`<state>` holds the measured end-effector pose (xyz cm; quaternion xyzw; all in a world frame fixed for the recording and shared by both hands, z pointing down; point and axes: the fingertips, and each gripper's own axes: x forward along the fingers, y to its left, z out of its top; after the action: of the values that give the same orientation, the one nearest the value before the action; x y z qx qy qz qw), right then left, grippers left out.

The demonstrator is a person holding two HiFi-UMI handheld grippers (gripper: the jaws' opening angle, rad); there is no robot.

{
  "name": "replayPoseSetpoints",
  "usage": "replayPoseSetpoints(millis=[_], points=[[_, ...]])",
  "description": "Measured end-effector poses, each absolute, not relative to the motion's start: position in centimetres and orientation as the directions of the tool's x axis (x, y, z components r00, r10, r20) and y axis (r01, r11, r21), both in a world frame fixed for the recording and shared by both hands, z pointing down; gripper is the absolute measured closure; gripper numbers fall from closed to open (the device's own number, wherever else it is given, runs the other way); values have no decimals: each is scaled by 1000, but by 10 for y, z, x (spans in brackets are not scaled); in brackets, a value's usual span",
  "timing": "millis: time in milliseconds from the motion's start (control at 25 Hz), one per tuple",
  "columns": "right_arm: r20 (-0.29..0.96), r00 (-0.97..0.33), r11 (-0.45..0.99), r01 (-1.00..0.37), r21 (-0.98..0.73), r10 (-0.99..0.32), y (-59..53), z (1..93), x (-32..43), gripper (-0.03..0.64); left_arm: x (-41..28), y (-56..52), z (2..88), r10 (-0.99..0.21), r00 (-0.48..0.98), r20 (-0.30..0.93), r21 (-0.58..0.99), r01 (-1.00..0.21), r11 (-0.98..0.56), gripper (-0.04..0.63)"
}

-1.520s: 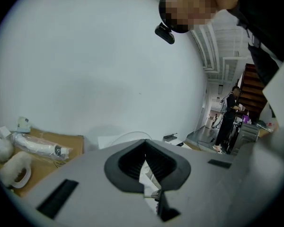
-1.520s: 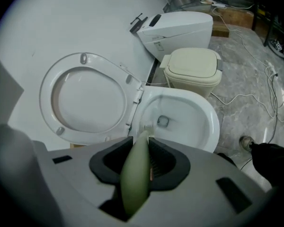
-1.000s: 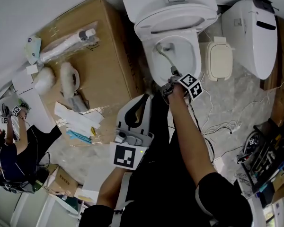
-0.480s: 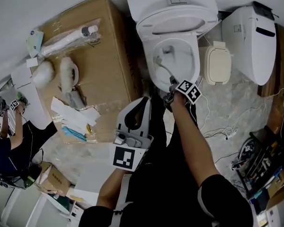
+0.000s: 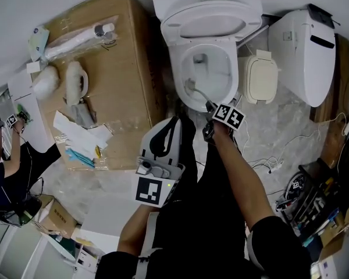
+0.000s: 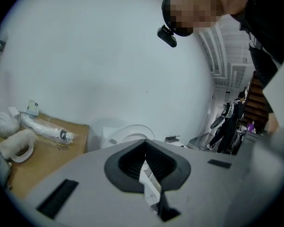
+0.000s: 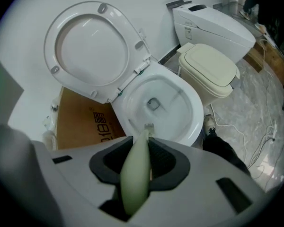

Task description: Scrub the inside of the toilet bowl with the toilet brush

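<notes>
Right tool, head view: held at the near rim of the toilet bowl, closed on the handle of the toilet brush.
Place of the toilet brush, head view: slanted down and leftward into the toilet bowl, its bristle end seen against the near-left inner wall.
Left tool, head view: held close to the person's body, near side of the scene, well apart from the toilet bowl.
Surroundings, head view: a cardboard box is seen just left of the toilet bowl; a cream lid and a second toilet are seen to its right.
Left tool, left gripper view: pads pressed together, nothing gripped between them; the raised lid is seen far beyond, the cardboard box to the left.
Right tool, right gripper view: the pale green handle of the toilet brush is pinched between the dark pads; the bristles are seen low inside the near part of the toilet bowl.
Surroundings, right gripper view: the raised lid is tilted back on the far left; the cream lid and second toilet are seen on the right.
</notes>
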<state>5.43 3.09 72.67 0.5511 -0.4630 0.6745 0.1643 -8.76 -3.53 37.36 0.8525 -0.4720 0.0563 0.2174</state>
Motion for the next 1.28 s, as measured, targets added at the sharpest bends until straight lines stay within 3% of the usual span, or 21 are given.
replayPoseSetpoints(millis=[440,680,960,1280], points=[[912,-376,-205,-891,-404,-164,61,722,101,505,-58,-27,377,-776,549,312,328,-828,-454,588],[929,-360,58,-933,-356,-84,58,716,122,505,-46,-33,379,-790,526,315,320,-842,-434,588],[948,-317,370,-882,-292,-7,44,711,150,505,-32,-35,380,-818,477,322,331,-866,-375,588],[959,-273,664,-703,-256,81,27,712,168,505,-13,-40,373,-872,398,284,334,-894,-299,586]])
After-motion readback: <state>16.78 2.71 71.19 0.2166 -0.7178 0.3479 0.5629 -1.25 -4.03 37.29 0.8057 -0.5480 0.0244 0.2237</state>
